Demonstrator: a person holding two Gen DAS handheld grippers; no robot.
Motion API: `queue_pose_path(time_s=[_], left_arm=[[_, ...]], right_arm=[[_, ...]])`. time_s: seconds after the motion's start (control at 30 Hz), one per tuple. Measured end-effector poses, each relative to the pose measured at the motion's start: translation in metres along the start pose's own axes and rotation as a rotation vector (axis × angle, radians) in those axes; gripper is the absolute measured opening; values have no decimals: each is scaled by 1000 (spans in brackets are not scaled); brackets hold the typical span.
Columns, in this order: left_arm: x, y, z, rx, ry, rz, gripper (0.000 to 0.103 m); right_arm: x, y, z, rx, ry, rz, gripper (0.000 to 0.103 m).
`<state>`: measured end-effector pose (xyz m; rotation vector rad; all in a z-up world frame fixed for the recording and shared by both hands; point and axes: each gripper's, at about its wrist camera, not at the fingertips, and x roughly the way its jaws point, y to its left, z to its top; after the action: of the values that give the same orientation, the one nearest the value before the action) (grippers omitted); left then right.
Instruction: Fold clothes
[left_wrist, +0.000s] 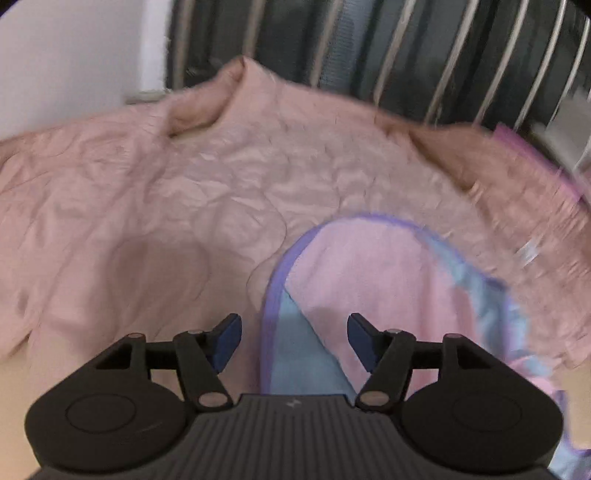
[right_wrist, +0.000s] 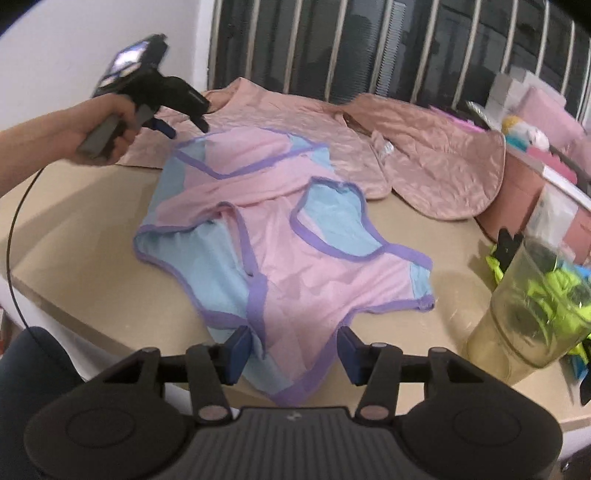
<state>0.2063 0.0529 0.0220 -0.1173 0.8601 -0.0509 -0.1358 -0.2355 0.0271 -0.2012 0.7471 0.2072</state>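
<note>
A pink and light-blue garment with purple trim lies partly folded on the beige table. Its far edge also shows in the left wrist view. My left gripper is open and empty, hovering over the garment's far left corner; in the right wrist view it is held above that corner. My right gripper is open and empty, its jaws standing either side of the garment's near end at the table's front edge.
A dusty-pink quilted garment lies spread behind. A clear jar with green clips stands at the right. Pink boxes and clutter fill the far right. A dark barred window is behind.
</note>
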Motion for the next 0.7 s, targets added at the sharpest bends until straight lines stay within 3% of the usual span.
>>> queue_pose_path(time_s=[0.07, 0.13, 0.17, 0.23, 0.43, 0.7], left_arm=[[14, -9, 4, 61, 13, 43, 61], [14, -11, 1, 80, -15, 37, 36], [11, -11, -2, 80, -31, 35, 6], [6, -2, -10, 56, -61, 30, 4], [-40, 37, -36, -44, -164, 136, 3], [-167, 110, -138, -93, -239, 309, 3]], right_arm=[[3, -2, 0, 5, 2, -11, 50], [6, -4, 0, 15, 7, -22, 51], [7, -5, 0, 25, 10, -23, 51], [10, -7, -1, 51, 10, -12, 51], [16, 4, 0, 2, 6, -1, 49], [19, 0, 3, 10, 20, 75, 31]])
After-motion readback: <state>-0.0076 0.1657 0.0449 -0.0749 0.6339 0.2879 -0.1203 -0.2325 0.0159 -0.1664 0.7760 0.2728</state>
